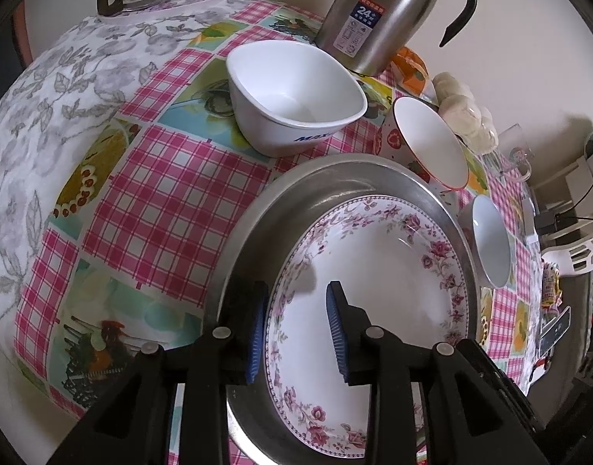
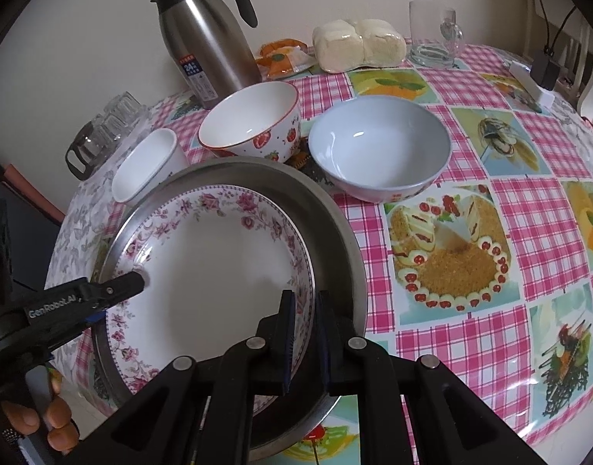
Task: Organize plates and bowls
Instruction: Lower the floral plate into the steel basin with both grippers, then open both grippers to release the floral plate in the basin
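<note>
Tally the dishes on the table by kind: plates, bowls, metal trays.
Plates: 1, floral plate
Bowls: 3, square white bowl, strawberry bowl, pale blue bowl
Metal trays: 1, round steel tray under the plate
Total: 5

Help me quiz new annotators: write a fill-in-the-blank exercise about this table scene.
The right tool is shut on the rim of the floral ____.
That plate lies ____ the metal pan.
____ empty bowls stand on the tablecloth beyond the pan.
Missing words: plate; inside; three.
</note>
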`<control>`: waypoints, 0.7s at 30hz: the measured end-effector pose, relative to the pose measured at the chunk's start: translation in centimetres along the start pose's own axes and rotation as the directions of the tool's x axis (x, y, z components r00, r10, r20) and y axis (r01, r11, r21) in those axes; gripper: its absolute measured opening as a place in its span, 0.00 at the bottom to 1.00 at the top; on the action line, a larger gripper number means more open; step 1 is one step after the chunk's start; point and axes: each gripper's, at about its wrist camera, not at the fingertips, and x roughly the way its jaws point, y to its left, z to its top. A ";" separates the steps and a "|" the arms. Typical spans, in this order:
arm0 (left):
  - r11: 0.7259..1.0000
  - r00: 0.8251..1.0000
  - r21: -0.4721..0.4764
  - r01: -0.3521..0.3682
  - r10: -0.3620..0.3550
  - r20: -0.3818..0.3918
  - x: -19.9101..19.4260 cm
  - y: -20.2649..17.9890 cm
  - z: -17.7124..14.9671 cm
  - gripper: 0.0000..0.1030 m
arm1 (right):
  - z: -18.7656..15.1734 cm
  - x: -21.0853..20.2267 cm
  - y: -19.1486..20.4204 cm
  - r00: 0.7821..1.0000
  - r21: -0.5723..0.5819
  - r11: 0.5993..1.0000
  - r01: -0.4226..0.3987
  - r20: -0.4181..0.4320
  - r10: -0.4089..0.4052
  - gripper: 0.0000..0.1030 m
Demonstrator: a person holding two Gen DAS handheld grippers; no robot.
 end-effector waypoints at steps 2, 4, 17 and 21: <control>1.000 1.000 0.004 0.003 -0.003 -0.003 0.1 -0.1 0.0 0.32 | 0.0 -0.1 -0.1 1.000 0.002 1.000 -0.003 0.003 0.003 0.13; 1.000 1.000 0.011 0.001 -0.001 -0.006 0.2 -0.2 0.0 0.33 | 0.0 -0.1 -0.2 1.000 0.004 1.000 -0.003 0.005 0.003 0.13; 0.997 0.996 0.073 -0.024 0.017 0.093 -3.0 -1.7 0.2 0.41 | 0.5 -1.9 -1.3 0.997 0.032 0.999 -0.009 0.076 0.006 0.13; 0.995 0.990 0.088 -0.040 0.027 0.135 -4.0 -2.0 0.2 0.57 | 0.7 -2.5 -0.9 0.995 0.010 1.000 0.009 0.104 -0.010 0.19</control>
